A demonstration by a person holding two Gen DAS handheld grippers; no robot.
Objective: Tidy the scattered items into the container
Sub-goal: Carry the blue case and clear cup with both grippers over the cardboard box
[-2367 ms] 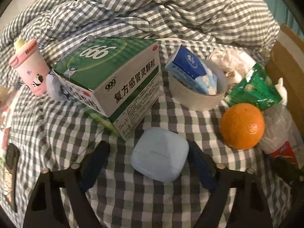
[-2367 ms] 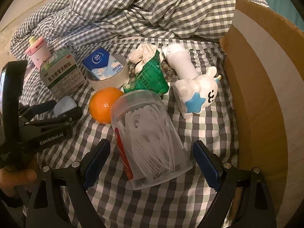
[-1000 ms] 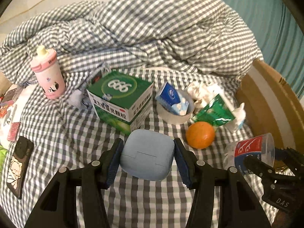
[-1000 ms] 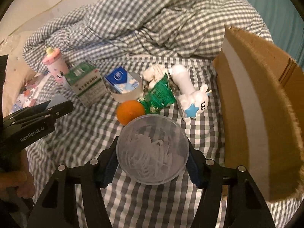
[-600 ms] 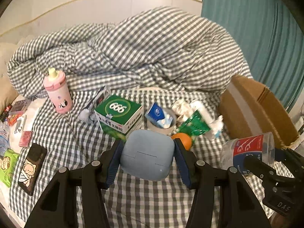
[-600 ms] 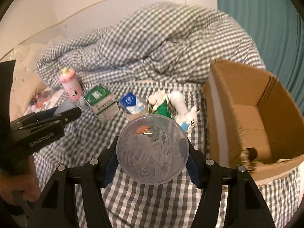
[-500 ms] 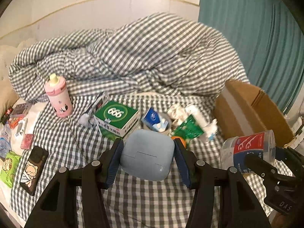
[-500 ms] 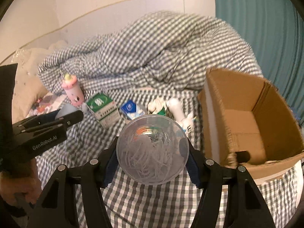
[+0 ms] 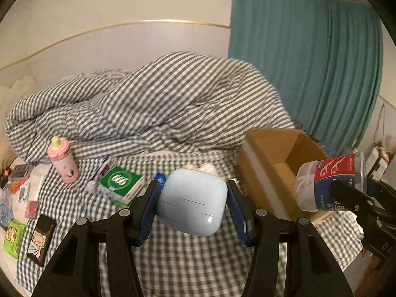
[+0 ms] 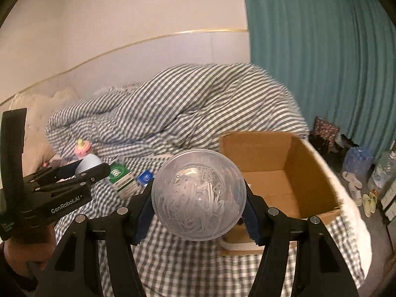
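Note:
My left gripper (image 9: 191, 204) is shut on a pale blue rounded case (image 9: 191, 201) and holds it high above the checked bed. My right gripper (image 10: 198, 201) is shut on a clear tub of floss picks (image 10: 198, 194), also raised; the tub with its red label shows in the left wrist view (image 9: 330, 182). The open cardboard box (image 10: 284, 173) stands on the bed just right of the tub; it also shows in the left wrist view (image 9: 279, 153). The left gripper and case show at the left of the right wrist view (image 10: 86, 165).
On the bed lie a green medicine box (image 9: 120, 182), a pink bottle (image 9: 63, 159), a blue tissue pack (image 10: 145, 177), a phone (image 9: 39, 238) and small packets at the far left. A bunched checked duvet (image 9: 158, 104) fills the back. A teal curtain (image 10: 321, 61) hangs right.
Both grippers closed on their items and lifted them off the bed. In the last half second both have risen further, and the box now lies lower and closer in view.

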